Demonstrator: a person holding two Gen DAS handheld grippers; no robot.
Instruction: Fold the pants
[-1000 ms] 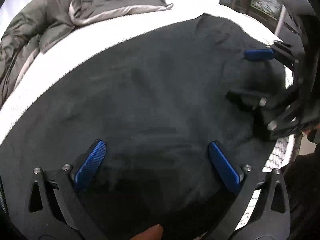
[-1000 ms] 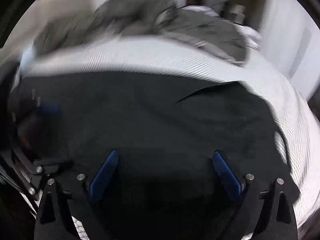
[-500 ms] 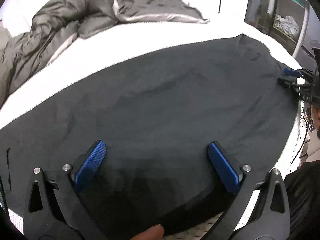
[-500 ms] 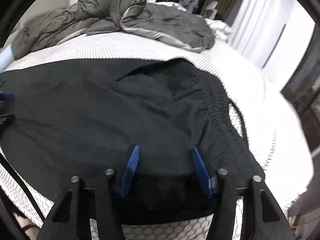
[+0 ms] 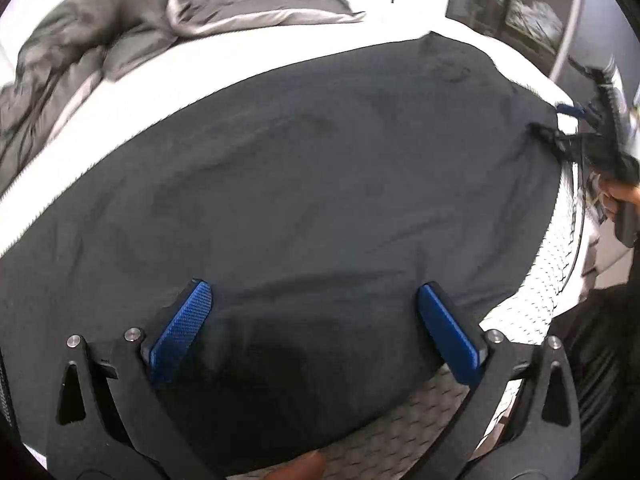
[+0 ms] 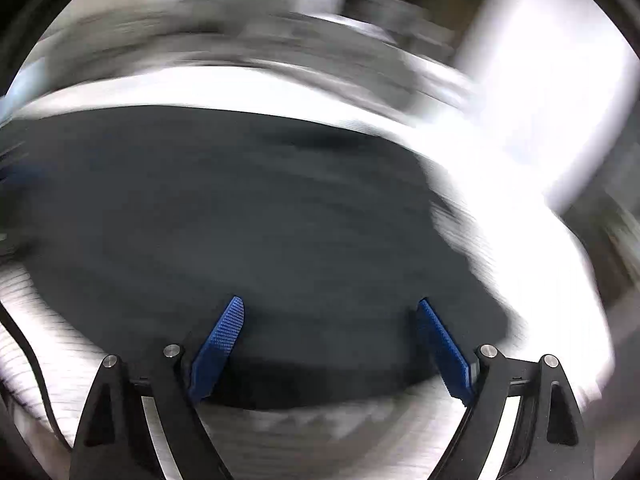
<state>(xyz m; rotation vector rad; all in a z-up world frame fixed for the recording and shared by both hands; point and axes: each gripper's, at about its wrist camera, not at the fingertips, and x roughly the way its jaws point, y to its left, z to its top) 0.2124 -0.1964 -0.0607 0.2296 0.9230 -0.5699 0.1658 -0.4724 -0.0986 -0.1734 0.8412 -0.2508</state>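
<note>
Black pants lie spread flat on a white mattress. My left gripper hangs open over the near edge of the pants, with cloth below its blue pads and nothing pinched. The right gripper shows small at the far right edge of the pants. In the blurred right wrist view, the right gripper has its jaws opening wide over the pants; its pads stand apart from the cloth's near hem.
A crumpled grey duvet is heaped at the back of the bed. The mattress edge drops off at the right, where a person's hand holds the right gripper. A thumb shows at the bottom. Shelving stands beyond the bed.
The right gripper's jaws narrowed half a second ago and now stand wide again, and its view has swung and blurred. It has drawn away to the pants' right edge. More mattress shows under my left gripper.
</note>
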